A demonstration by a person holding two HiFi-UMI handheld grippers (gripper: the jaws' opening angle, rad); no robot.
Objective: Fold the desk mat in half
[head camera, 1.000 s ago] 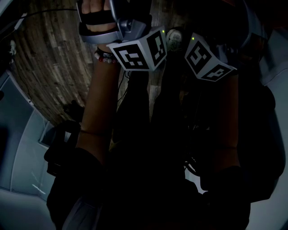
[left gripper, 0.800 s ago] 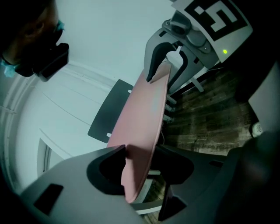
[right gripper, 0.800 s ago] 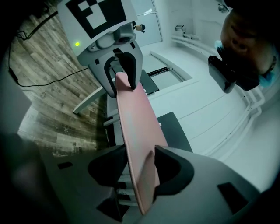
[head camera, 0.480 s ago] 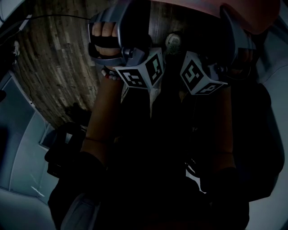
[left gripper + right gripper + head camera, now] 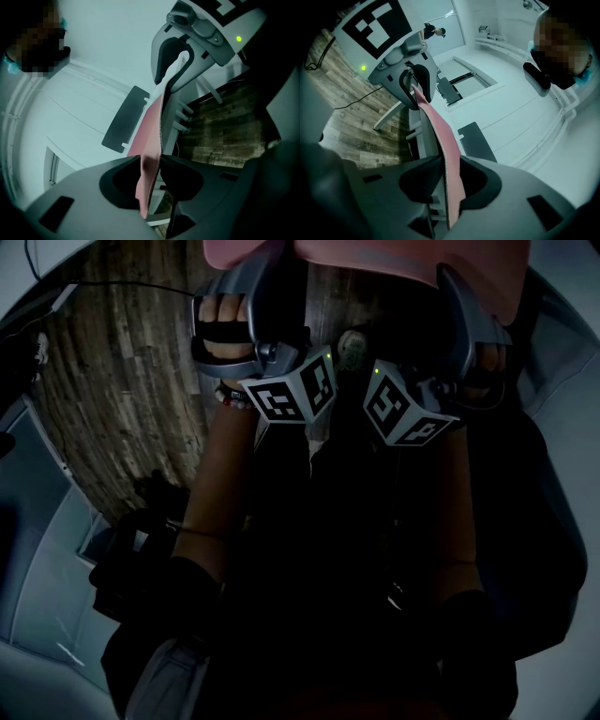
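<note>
While pink desk mat (image 5: 375, 254) runs off head view's top, left gripper (image 5: 151, 164) and right gripper (image 5: 450, 164) fingers clamp its edge.

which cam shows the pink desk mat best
The right gripper view: the pink desk mat stretches as a long stitched strip from the right gripper, shut on it, to the left gripper. The left gripper view shows the same strip from the other end. The head view catches only a pink piece at the top edge.

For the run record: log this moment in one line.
left tool: shut on desk mat | right tool: shut on desk mat | desk mat: stretched between tools
</note>
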